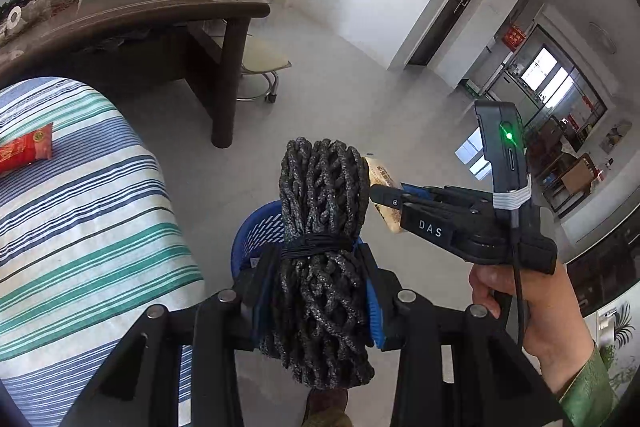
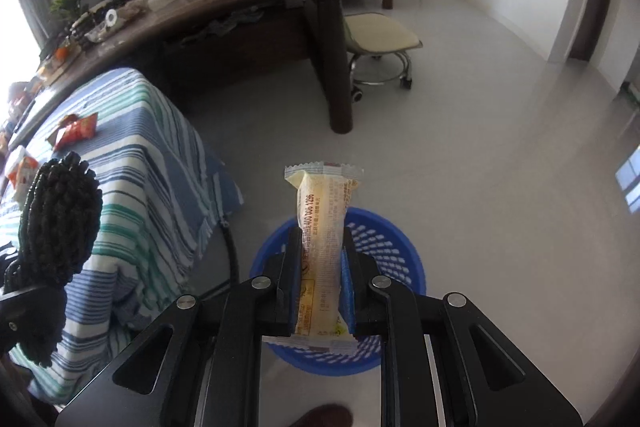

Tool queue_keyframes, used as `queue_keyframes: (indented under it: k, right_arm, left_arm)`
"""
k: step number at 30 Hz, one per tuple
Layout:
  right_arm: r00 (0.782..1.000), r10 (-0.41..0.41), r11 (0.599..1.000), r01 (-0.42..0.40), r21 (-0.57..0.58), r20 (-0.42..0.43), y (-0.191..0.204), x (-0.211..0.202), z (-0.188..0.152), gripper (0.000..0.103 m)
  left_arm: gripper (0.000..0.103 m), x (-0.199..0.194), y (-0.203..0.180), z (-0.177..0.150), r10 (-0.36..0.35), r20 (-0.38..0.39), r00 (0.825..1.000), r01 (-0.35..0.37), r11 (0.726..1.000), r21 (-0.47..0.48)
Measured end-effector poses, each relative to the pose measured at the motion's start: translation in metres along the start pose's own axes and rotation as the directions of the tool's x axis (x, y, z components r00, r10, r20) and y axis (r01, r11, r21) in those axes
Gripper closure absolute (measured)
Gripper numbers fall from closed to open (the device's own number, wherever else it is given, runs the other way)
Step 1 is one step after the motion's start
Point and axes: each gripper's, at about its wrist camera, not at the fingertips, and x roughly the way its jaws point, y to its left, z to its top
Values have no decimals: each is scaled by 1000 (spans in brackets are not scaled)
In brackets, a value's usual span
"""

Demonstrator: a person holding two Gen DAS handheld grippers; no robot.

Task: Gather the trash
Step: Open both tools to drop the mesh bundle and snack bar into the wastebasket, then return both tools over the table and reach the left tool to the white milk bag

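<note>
Over blue basket (image 2: 384, 247), right tool (image 2: 320, 259) clamps the yellow wrapper (image 2: 322, 227).

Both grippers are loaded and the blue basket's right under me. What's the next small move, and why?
Probably open the right gripper to drop the yellow snack wrapper: it is pinched upright between the pads with the blue basket directly beneath. The left gripper, clamped on the black rope bundle, sits nearer the basket's edge and may need centring first.
</note>
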Motion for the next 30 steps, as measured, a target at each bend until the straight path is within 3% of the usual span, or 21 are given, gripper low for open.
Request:
queue_keyframes:
  k: [8,16,17,20,22,26,29,30]
  right_arm:
    - [999,31,997,-29,78,-25,-45,16,-6,87]
    - [998,52,993,-47,110,-44,-57,28,-8,87]
    - [998,51,993,-45,110,-45,-58,30,-8,87]
    - [998,45,992,-39,123,-40,-62,34,-7,82]
    - [999,40,991,-35,133,-36,-65,36,-6,61]
    - [1000,17,985,-17,171,-2,-74,25,-4,55]
    - [999,-19,982,10,187,50,-76,10,-1,32]
    - [997,-41,982,28,188,66,-76,5,1,18]
  left_arm:
    - [64,80,-6,6,-21,-69,997,19,1000,-21]
    - [62,112,-12,11,-10,-98,995,9,1000,-11]
    - [61,114,-13,12,-8,-96,995,8,1000,-5]
    - [43,123,-14,12,-9,-95,995,9,1000,-4]
    - [39,130,-13,15,-13,-99,995,12,1000,-4]
    - [39,127,-15,17,-1,-89,996,1,1000,-5]
    - [39,106,-21,11,34,-11,999,-33,999,34]
    - [39,98,-24,9,43,15,999,-44,997,57]
